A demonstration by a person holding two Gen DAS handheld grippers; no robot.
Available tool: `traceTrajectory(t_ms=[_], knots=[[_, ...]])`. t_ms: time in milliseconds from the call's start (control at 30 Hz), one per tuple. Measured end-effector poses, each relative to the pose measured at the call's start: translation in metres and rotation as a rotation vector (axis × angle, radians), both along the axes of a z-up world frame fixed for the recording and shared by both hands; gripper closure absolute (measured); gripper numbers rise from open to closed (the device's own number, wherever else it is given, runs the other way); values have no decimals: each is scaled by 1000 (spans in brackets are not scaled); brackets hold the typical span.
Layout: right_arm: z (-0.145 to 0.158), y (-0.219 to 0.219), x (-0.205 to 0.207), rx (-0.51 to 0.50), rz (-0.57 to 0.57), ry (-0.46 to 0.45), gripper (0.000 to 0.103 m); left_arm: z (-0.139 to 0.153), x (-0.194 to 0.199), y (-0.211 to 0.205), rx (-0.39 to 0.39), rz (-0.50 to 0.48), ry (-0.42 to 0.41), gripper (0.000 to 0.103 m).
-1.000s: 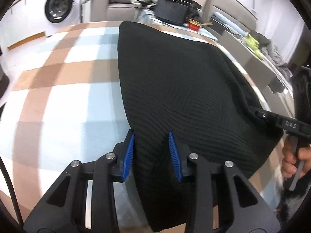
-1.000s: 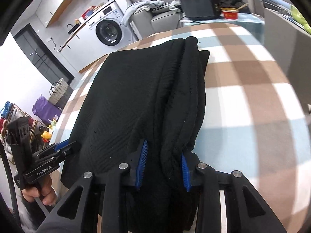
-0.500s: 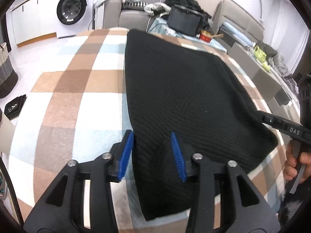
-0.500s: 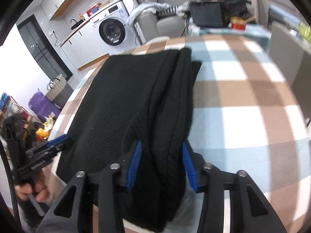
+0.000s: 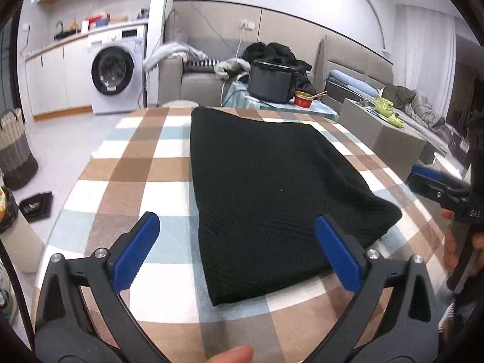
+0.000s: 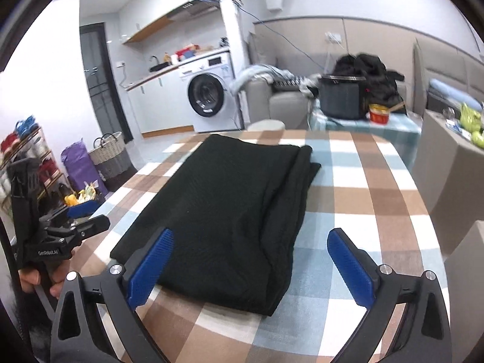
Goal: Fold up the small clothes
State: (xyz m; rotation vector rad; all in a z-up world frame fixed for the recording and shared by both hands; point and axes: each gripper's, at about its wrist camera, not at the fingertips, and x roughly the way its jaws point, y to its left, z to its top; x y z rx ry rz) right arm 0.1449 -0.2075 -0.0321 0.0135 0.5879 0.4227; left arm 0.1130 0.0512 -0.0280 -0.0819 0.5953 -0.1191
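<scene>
Both the left gripper (image 5: 236, 252) and right gripper (image 6: 251, 267) have just sprung wide open, holding nothing. The folded black cloth (image 5: 272, 193) lies ahead, beyond their pads, on the checked table (image 5: 133, 163). Both should lift clear without snagging its near edge.

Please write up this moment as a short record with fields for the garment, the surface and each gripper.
garment: black knit garment, folded, lying flat
surface: checked tablecloth on the table
left gripper: open, jaws have just been opening, nothing gripped, raised above the garment's near edge
right gripper: open, jaws have just been opening, nothing gripped
behind the table: black pot, red bowl, washing machine
</scene>
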Motion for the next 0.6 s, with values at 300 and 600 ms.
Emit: traceTrajectory(t_ms=[300,600], knots=[[-9,9,-31,6,56,-113,0,-5,-34,-3,17,46,-71,1],[-21,5,-41,41,57,-128,0,-4,-46,-8,61,47,-130,1]])
